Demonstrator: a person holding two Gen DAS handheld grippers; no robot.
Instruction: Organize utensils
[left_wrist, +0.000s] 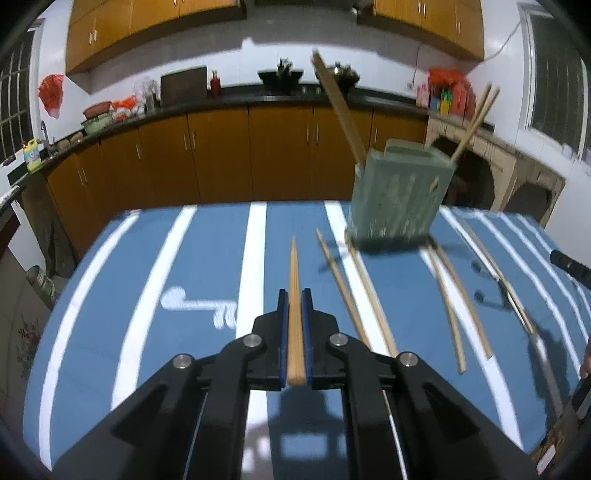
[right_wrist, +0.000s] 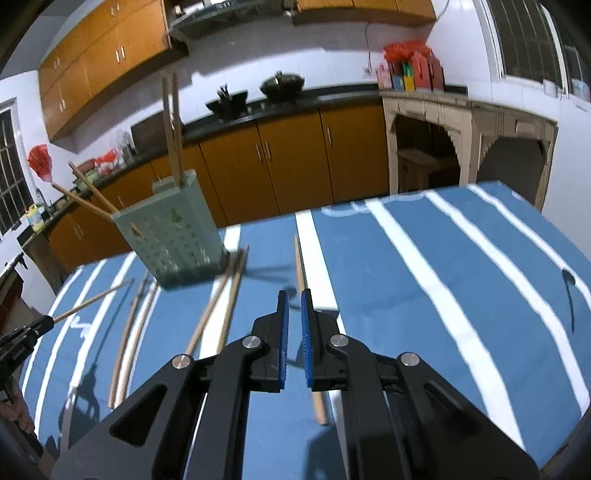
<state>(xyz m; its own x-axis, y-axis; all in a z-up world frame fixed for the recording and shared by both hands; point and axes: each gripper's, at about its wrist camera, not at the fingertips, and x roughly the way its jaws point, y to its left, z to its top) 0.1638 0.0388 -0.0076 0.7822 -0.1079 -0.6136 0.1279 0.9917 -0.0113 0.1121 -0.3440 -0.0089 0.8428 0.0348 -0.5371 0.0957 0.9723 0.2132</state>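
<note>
Orange kitchen cabinets (left_wrist: 221, 155), white walls (right_wrist: 458, 40)

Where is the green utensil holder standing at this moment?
In the left wrist view, the green utensil holder stands upright at the far edge of the blue striped table, right of centre, with loose chopsticks lying on the cloth just in front of it.

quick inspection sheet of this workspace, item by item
surface: blue tablecloth with white stripes
job's things: green holder upright, chopsticks inside; loose chopsticks beside it; single chopstick under right gripper
clutter: nothing seen
grippers: left gripper shut on held chopstick; right gripper slightly open, empty, above the table
cables: wall cord
surroundings: orange cabinets, dark counter, woks
</note>
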